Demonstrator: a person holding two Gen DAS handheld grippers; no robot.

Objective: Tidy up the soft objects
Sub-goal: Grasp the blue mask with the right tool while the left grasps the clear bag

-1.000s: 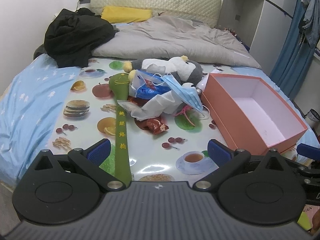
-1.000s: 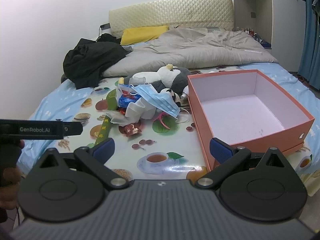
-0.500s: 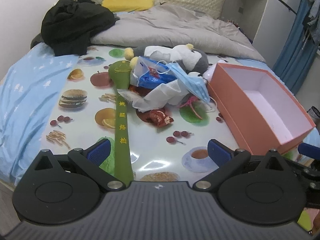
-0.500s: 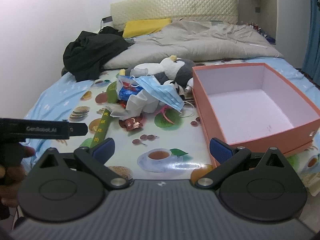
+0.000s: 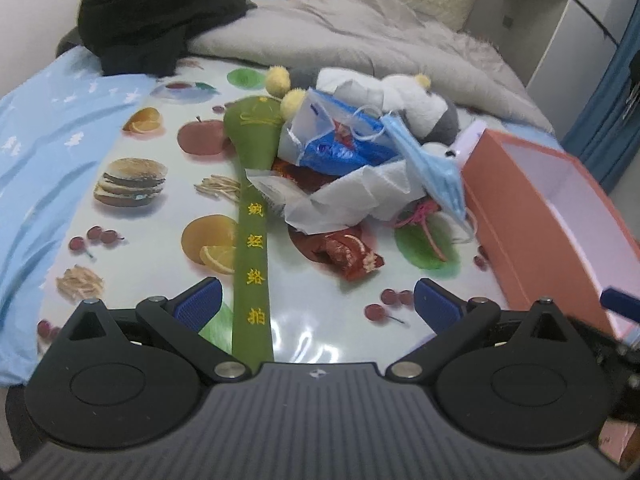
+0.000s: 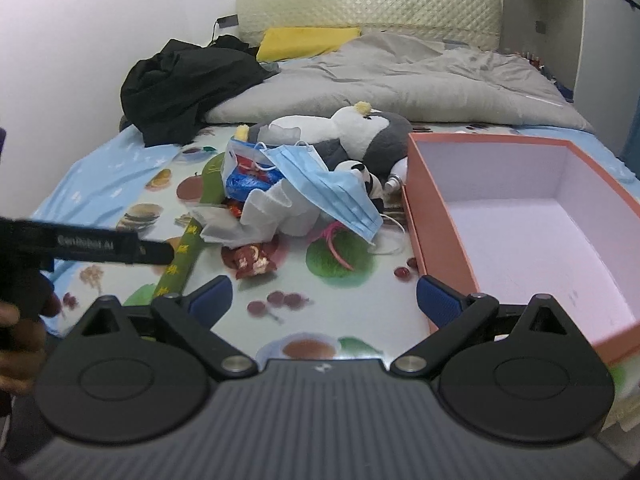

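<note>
Soft pile [image 5: 360,168] ahead of both gaping tools [image 5: 316,308] [image 6: 324,300]

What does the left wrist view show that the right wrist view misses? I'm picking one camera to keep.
Only the left wrist view shows the green strip along its whole length, plus a blue curtain at the right. Only the right wrist view shows the whole floor of the box, the headboard, and a hand holding the other tool. Both show the mask, the plush, the tissue, the black clothes and open tongs: left tongs, right tongs.
</note>
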